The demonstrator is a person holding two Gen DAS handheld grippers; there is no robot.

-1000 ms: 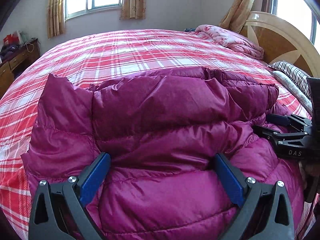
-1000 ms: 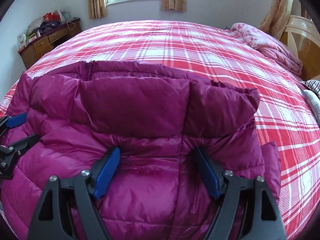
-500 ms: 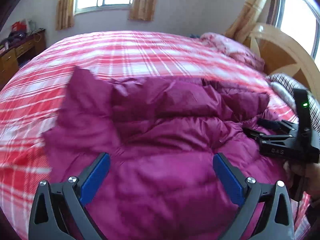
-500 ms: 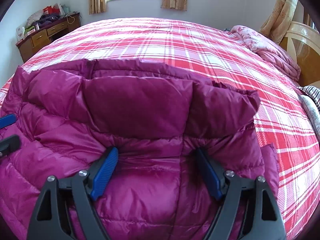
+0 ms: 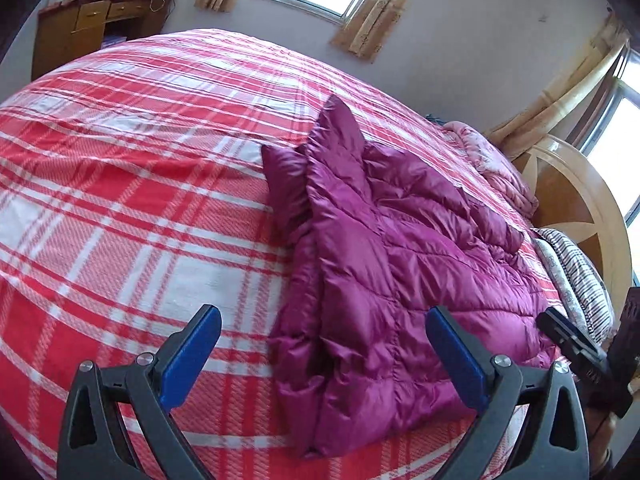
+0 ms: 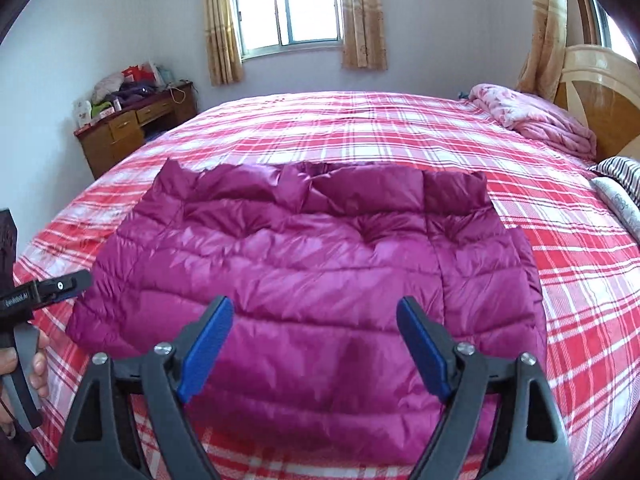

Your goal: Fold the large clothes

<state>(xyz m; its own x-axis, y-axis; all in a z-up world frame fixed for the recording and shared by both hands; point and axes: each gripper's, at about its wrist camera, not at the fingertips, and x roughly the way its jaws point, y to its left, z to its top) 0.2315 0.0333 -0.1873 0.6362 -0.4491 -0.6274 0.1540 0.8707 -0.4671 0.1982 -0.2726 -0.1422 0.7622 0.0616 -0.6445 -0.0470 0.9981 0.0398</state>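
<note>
A magenta puffer jacket (image 6: 312, 248) lies folded on the red plaid bed, its sleeve end (image 5: 340, 128) pointing toward the far side. My right gripper (image 6: 315, 302) hovers above the jacket's near half. Its jaws are opening, and nothing is gripped between them. Over the jacket's left edge (image 5: 304, 320) and the bedcover beside it, my left gripper (image 5: 324, 312) stands open and holds nothing. The left gripper's tip (image 6: 80, 280) and the hand holding it show at the left edge of the right wrist view.
The plaid bedcover (image 5: 120, 200) spreads wide to the left of the jacket. A pink quilt (image 6: 532, 120) and striped pillows (image 6: 620, 168) lie by the wooden headboard (image 6: 600, 80) on the right. A cluttered wooden desk (image 6: 132, 128) stands at the far left wall.
Both grippers have drawn back from the jacket, which now lies free on the bed. The left one swung left and rolled; the right one rose and its jaws stand wider.
</note>
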